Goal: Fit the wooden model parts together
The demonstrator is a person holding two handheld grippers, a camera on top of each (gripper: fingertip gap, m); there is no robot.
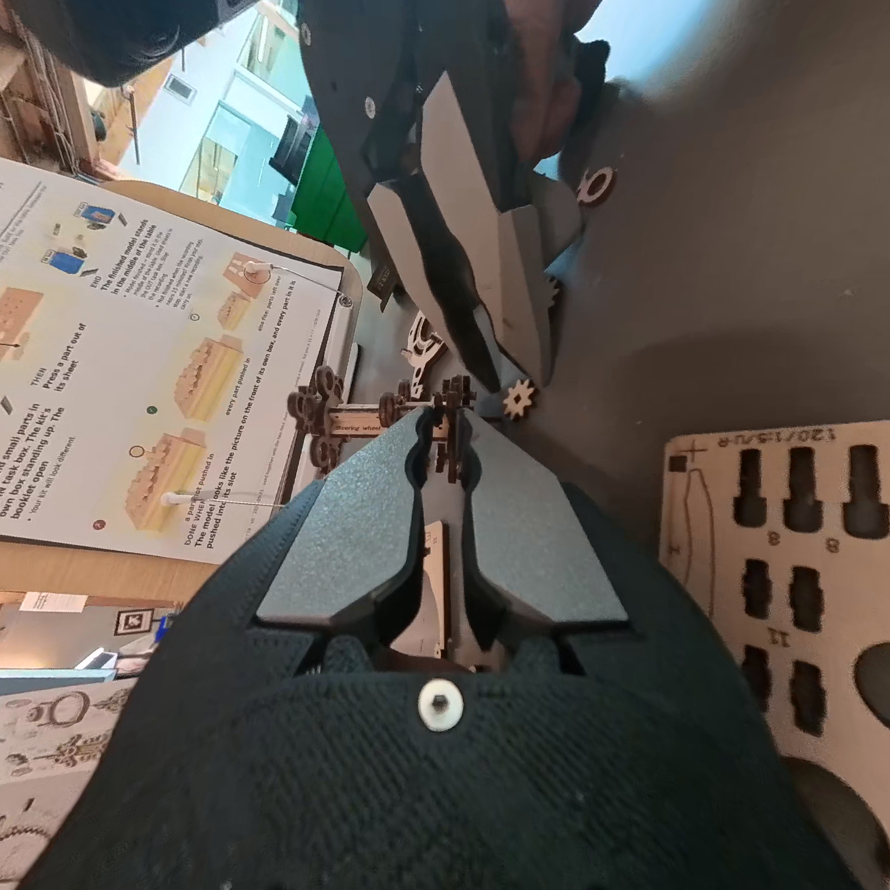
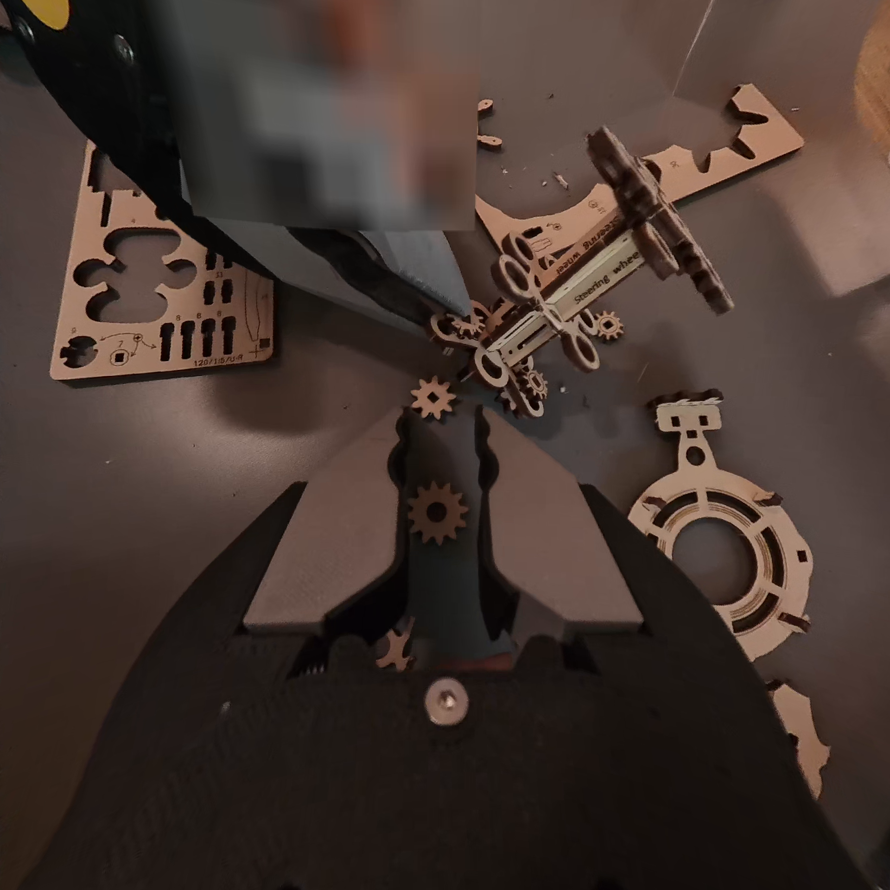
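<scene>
Left tongs [image 1: 440, 424], black-bodied with grey fingers, nearest the lens: narrow gap, clamped on the toothed end of the pale wooden shaft assembly [image 2: 573, 298]. Assembly is a square beam with looped flower-shaped wheels along it; in the right wrist view its long axis runs diagonally, from the dark toothed discs at upper right down to the gripped end at lower left, lifted off the dark grey tabletop [image 2: 192, 457]. Right tongs [image 2: 443, 419] parted, holding nothing; a small wooden gear with round hole [image 2: 437, 513] lies on the tabletop between the fingers. Second small wooden gear with square hole [image 2: 432, 398] just beyond the tips. Punched-out plywood sheet [image 2: 159, 308] at left; ring-shaped wooden part [image 2: 722, 544] at right.
</scene>
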